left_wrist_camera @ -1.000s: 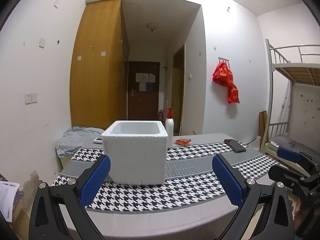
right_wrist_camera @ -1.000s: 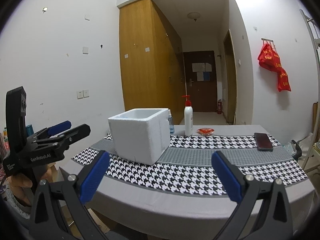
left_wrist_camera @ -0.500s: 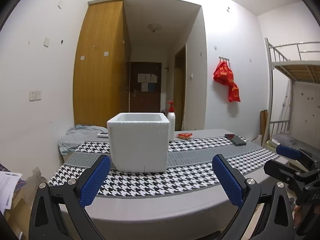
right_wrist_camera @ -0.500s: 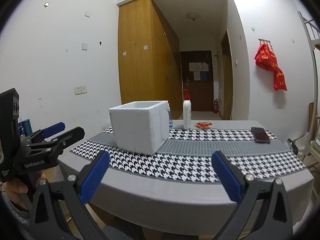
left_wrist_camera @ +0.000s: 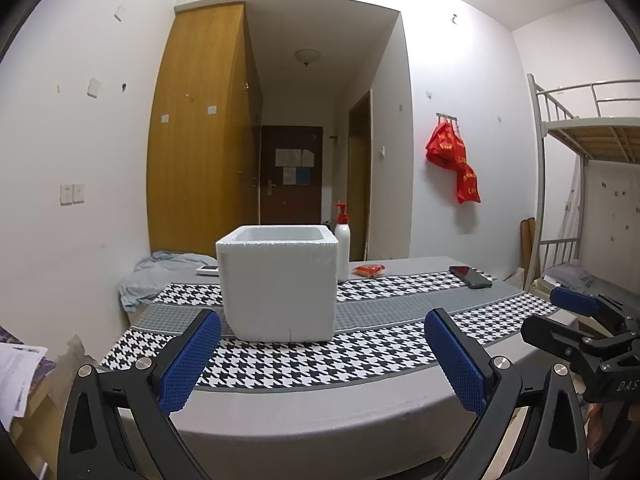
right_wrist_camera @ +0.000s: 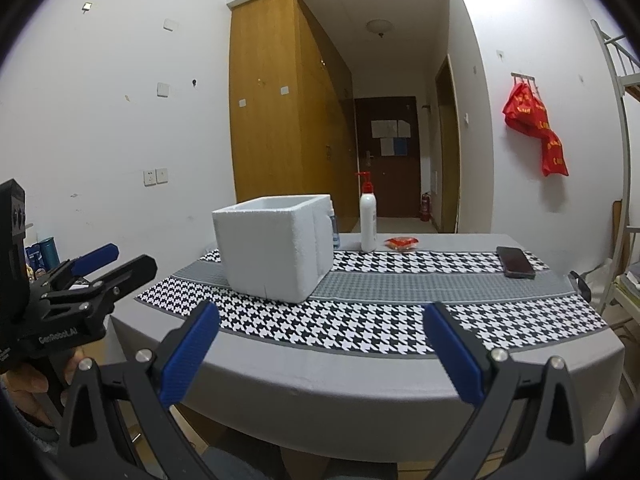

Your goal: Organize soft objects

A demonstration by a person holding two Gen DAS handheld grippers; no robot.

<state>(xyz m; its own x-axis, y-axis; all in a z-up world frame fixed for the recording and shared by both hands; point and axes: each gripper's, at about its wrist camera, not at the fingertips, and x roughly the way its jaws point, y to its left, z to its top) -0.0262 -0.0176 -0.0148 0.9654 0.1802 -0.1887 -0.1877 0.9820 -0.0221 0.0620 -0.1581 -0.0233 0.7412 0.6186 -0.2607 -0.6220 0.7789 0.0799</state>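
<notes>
Lowered grippers; seemingly cloth (left_wrist_camera: 168, 272) left-view only.

Our right gripper (right_wrist_camera: 320, 354) hangs spread wide before the table (right_wrist_camera: 360, 392). At eleven o'clock stands the white foam box (right_wrist_camera: 272, 252); at nine, our left gripper (right_wrist_camera: 108, 268).

The inside of the white foam box (left_wrist_camera: 278, 284) is hidden in both views; only a strip of its inner rim shows, so its contents cannot be told. Behind the box, the lower part of the pump bottle (left_wrist_camera: 342, 248) is covered in the left wrist view, and a small blue-tinted bottle (right_wrist_camera: 334, 232) shows only as a sliver past the box's corner in the right wrist view. The flat white item (left_wrist_camera: 208, 270) beside the crumpled grey cloth (left_wrist_camera: 160, 276) is partly blocked by the box. The small red packet (right_wrist_camera: 402, 243) is too small to identify. The papers on the far door (right_wrist_camera: 390, 136) are unreadable. The bunk bed (left_wrist_camera: 592, 128) runs off the right edge.
</notes>
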